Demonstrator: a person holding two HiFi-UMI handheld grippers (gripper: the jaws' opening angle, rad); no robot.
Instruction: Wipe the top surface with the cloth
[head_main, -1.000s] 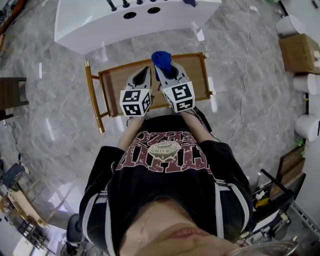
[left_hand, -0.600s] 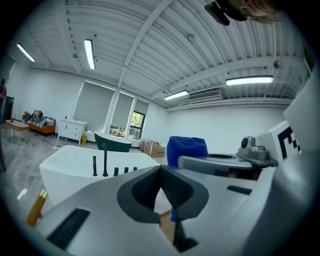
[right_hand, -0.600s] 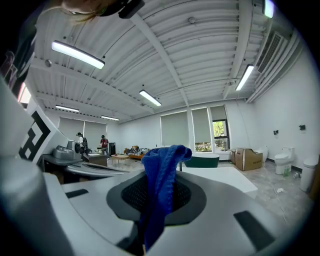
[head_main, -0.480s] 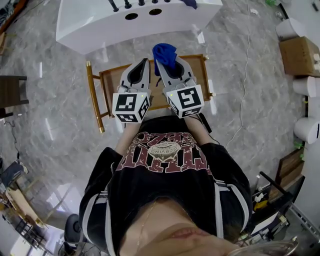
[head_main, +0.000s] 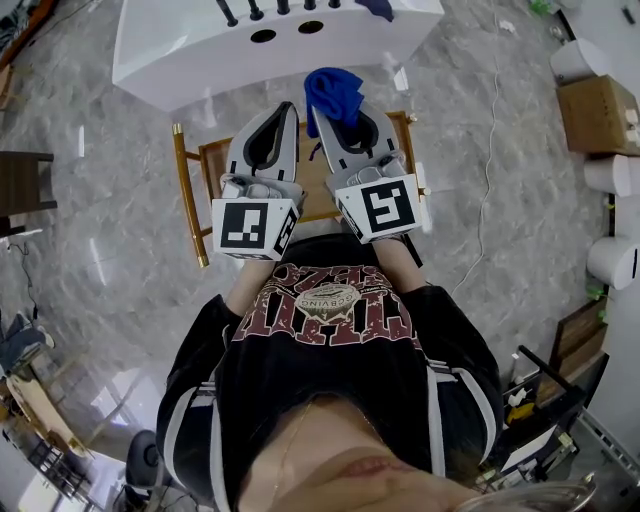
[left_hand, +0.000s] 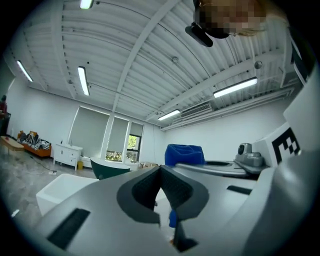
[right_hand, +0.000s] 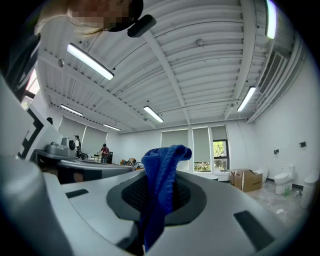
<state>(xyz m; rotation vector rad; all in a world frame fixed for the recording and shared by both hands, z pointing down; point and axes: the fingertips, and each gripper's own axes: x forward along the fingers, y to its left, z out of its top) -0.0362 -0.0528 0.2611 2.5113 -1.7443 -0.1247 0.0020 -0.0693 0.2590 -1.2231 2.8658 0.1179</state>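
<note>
My right gripper is shut on a blue cloth, which bunches up past its tips. In the right gripper view the blue cloth is pinched between the jaws and points up toward the ceiling. My left gripper is shut with nothing in it; its jaws meet tip to tip. Both grippers are raised high above a small wooden table with a gold frame, held side by side and tilted upward. The blue cloth also shows in the left gripper view, to the right.
A white fixture with holes in its top stands just beyond the table. Cardboard box and white rolls sit at the right. A cable runs over the marble floor. A dark stool is at the left.
Both grippers have risen toward the head camera and tilted upward, carrying the blue cloth up off the wooden table.
</note>
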